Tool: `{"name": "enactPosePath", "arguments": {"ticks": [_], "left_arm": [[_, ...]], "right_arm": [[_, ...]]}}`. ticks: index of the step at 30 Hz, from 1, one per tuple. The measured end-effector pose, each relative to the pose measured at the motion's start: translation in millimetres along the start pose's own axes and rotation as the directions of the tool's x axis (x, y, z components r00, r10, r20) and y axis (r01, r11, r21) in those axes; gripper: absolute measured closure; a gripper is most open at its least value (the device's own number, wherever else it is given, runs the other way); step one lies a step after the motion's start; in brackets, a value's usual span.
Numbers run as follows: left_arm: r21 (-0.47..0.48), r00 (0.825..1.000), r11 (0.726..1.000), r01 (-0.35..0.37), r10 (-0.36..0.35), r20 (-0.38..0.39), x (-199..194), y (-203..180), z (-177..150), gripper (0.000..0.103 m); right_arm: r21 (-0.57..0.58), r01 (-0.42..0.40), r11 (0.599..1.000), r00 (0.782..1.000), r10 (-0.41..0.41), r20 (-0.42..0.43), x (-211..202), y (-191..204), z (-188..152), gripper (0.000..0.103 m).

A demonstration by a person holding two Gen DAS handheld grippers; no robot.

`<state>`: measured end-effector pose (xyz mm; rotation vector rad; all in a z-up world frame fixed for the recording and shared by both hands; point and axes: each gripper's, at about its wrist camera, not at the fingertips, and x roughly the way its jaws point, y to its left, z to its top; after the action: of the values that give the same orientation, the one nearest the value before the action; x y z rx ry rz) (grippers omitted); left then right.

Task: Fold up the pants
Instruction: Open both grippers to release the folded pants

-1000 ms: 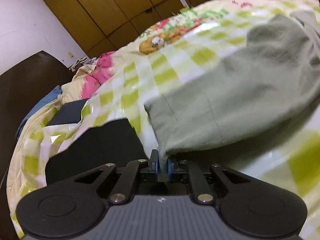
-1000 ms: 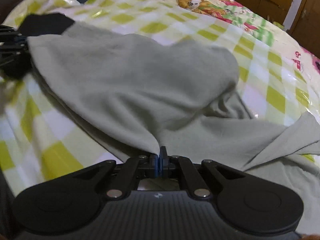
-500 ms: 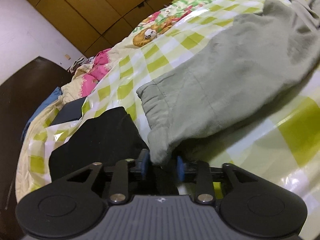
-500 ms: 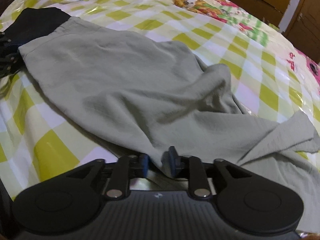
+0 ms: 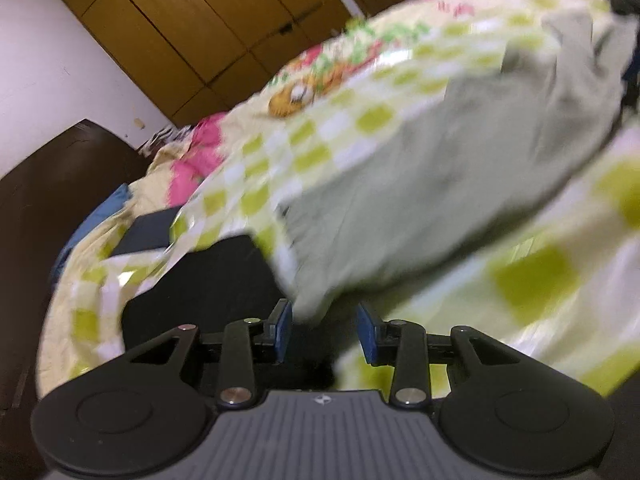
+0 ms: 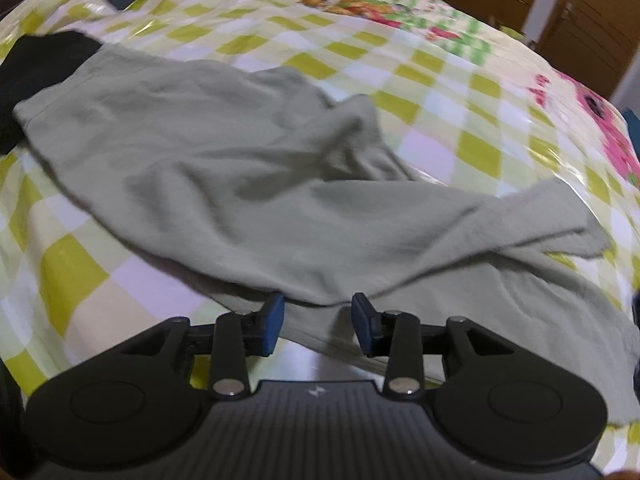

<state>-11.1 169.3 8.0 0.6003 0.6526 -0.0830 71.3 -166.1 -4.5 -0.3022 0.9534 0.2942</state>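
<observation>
The pants (image 6: 248, 184) are a pale sage-green, soft, crinkled fabric, lying loosely folded and rumpled on the green-and-white checked bedspread (image 6: 440, 92). One hemmed end lies at the left, its edge resting against a black garment (image 6: 36, 68). The cloth runs rightward in broad wrinkled folds, with a narrower layer trailing off toward the bedspread's right edge. In the left wrist view the pants (image 5: 440, 184) are blurred.

This is a bedroom in a home. A bed fills most of both views, covered by a glossy green-and-white checked bedspread (image 6: 440, 80) with a cartoon print (pink patches at its edges). At upper left of the left view stand tall wooden wardrobe doors (image 5: 192, 24), a white wall (image 5: 48, 64) and a dark headboard (image 5: 60, 184).
</observation>
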Motion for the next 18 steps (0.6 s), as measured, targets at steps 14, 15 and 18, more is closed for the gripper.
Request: {"name": "enactPosePath", "arguments": {"ticks": [14,15,18], "left_arm": [[0.041,0.988,0.987,0.152,-0.151,-0.039,44.4,-64.6,61.0,0.051],[0.043,0.988,0.987,0.155,-0.154,-0.021,43.0,-66.3,68.9,0.051],[0.043,0.975,0.976,0.215,-0.217,0.042,38.0,-80.8,101.5,0.051]], "right_arm": [[0.394,0.039,0.918,0.996,-0.068,0.059,-8.7,-130.6,-1.6,0.064],[0.428,0.044,0.903,0.994,-0.081,0.068,-4.5,-144.1,4.4,0.064],[0.509,0.049,0.860,0.989,-0.111,0.093,11.1,-179.7,25.7,0.063]]}}
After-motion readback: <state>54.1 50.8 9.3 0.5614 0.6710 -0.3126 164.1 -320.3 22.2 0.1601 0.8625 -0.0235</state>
